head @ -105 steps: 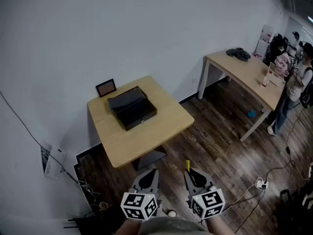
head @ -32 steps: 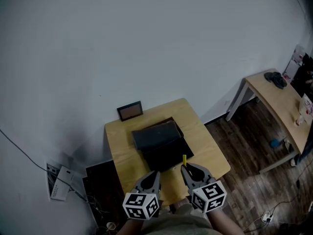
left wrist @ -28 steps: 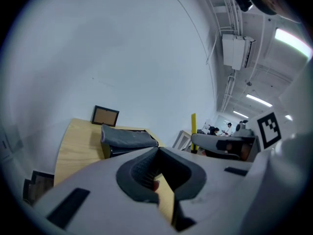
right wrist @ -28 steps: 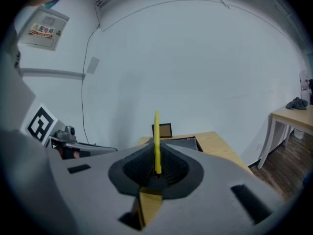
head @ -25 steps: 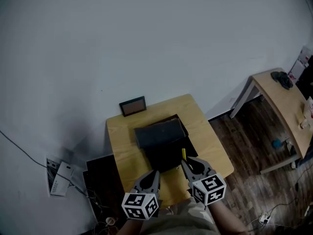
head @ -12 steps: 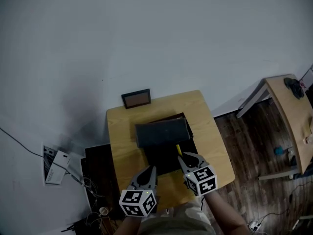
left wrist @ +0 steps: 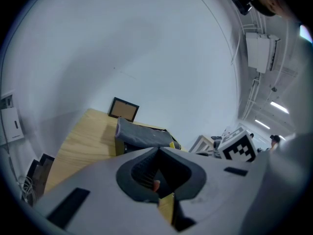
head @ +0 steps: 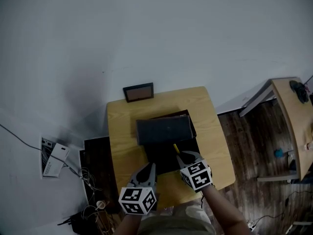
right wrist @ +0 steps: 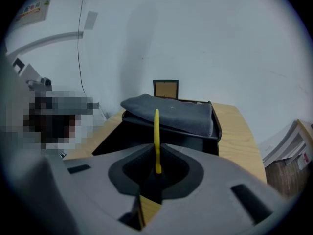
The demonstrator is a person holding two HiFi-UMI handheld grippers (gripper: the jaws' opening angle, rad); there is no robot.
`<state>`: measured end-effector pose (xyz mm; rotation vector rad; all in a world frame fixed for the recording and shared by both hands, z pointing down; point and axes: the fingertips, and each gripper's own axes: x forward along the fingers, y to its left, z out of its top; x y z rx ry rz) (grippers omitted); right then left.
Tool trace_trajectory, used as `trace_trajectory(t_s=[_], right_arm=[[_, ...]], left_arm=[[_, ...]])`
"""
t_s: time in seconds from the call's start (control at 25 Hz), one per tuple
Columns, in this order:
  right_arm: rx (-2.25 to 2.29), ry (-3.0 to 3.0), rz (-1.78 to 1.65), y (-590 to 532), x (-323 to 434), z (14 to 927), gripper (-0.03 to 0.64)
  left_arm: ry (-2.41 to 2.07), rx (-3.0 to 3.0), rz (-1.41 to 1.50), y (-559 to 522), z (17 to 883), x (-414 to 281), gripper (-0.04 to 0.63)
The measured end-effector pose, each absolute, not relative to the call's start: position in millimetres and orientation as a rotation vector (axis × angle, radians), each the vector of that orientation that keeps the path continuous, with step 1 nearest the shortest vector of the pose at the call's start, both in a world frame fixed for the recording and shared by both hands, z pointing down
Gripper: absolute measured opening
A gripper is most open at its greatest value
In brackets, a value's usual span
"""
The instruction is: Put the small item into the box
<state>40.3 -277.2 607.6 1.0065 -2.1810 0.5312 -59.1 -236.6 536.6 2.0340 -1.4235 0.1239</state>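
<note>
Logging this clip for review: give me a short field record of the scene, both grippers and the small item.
setting: wooden table by a white wall, picture frame at its far edge
box: black box, open, grey-lined lid raised at the back
small item: thin yellow strip, upright, not yet in the box
right gripper: shut on the yellow strip, at the box's near side
left gripper: shut, empty

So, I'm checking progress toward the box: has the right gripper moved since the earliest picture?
Yes. The right gripper, shut on the yellow stick, was over the floor short of the table; now it reaches over the black box.
</note>
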Motion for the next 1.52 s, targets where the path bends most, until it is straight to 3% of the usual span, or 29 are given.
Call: trace_trajectory(t_s=[1.52], right_arm=[[0.980,-2.098,0.503,-273,40,630,0.061]], left_arm=[[-1.428,2.046,0.113,-228,529,-63,0.003]])
